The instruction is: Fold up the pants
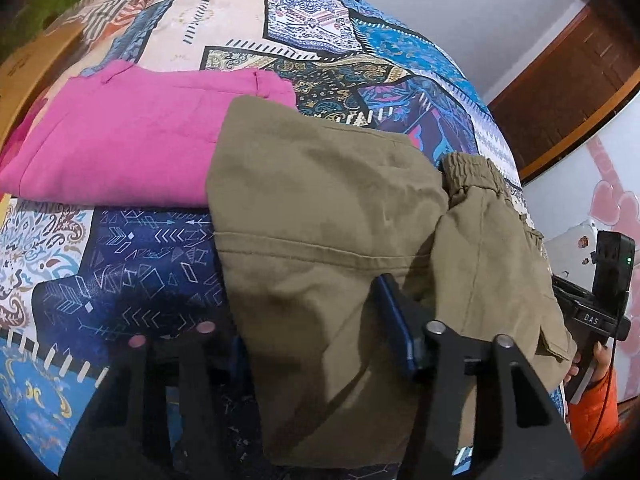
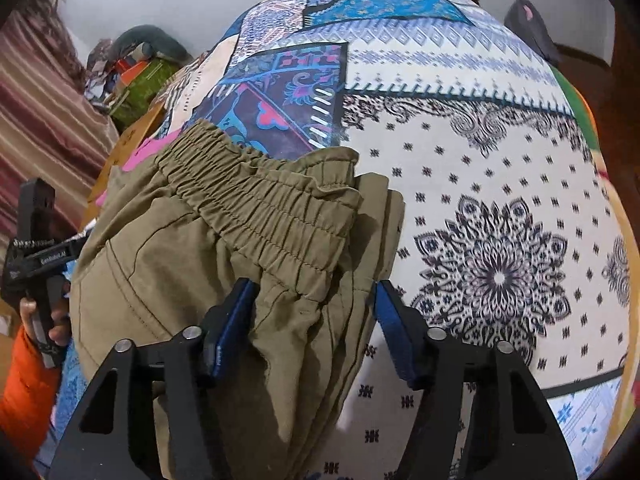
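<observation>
Olive-green cotton pants with a gathered elastic waistband (image 1: 320, 220) lying in a partly folded bundle on a patchwork-print bedspread in blues, whites and purples (image 1: 132, 264), far corner overlapping a folded bright pink garment (image 1: 120, 140) just beside. Left gripper with black frame and blue-padded fingers (image 1: 316, 328) low over the near part of the khaki fabric, fingers spread apart with cloth draped between them and over the left pad, right pad (image 1: 394, 316) touching the fabric; no firm pinch visible. Right gripper of the same build (image 2: 314, 320) at the waistband end (image 2: 256, 208), fingers set wide, both blue pads (image 2: 230, 332) flanking a gathered stack of fabric layers without pressing it together. Waistband ruffled and tilted up, layered edges beside it resting on the white mandala-patterned patch of the spread (image 2: 496, 276). Opposite gripper's handle, held by a hand in an orange sleeve (image 2: 28, 380), at the edge of each view. Striped maroon curtain (image 2: 44, 92) at far left of the right view.
</observation>
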`<state>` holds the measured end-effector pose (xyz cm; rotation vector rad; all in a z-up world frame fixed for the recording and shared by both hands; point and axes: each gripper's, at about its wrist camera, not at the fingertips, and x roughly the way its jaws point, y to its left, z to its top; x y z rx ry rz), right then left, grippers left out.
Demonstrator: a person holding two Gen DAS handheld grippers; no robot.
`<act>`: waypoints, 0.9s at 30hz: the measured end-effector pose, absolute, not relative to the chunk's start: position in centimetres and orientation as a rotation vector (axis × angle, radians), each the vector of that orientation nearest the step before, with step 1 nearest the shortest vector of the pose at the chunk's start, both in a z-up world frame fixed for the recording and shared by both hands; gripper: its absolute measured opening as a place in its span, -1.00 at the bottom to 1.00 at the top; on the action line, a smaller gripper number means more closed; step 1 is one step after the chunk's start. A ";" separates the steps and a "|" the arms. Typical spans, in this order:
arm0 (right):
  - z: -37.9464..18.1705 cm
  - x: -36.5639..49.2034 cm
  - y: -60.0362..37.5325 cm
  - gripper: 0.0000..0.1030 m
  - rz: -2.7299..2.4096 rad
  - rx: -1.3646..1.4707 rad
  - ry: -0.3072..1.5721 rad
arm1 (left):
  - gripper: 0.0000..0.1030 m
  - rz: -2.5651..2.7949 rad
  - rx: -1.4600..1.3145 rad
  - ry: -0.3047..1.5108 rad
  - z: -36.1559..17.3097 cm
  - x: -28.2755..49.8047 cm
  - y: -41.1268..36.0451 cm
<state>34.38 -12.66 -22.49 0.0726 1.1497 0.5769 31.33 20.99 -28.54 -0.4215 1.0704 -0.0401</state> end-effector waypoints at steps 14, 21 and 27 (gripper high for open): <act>-19.4 33.0 -12.2 -0.64 0.584 0.026 1.031 | -0.81 0.049 -0.301 1.018 -25.2 29.3 19.5; -16.5 30.9 -10.6 -0.67 0.610 -0.032 0.956 | -0.95 0.036 -0.186 0.948 -22.2 27.1 17.8; -14.3 30.2 -9.4 -0.69 0.631 -0.047 0.902 | -0.96 0.031 -0.151 0.903 -19.7 25.7 17.5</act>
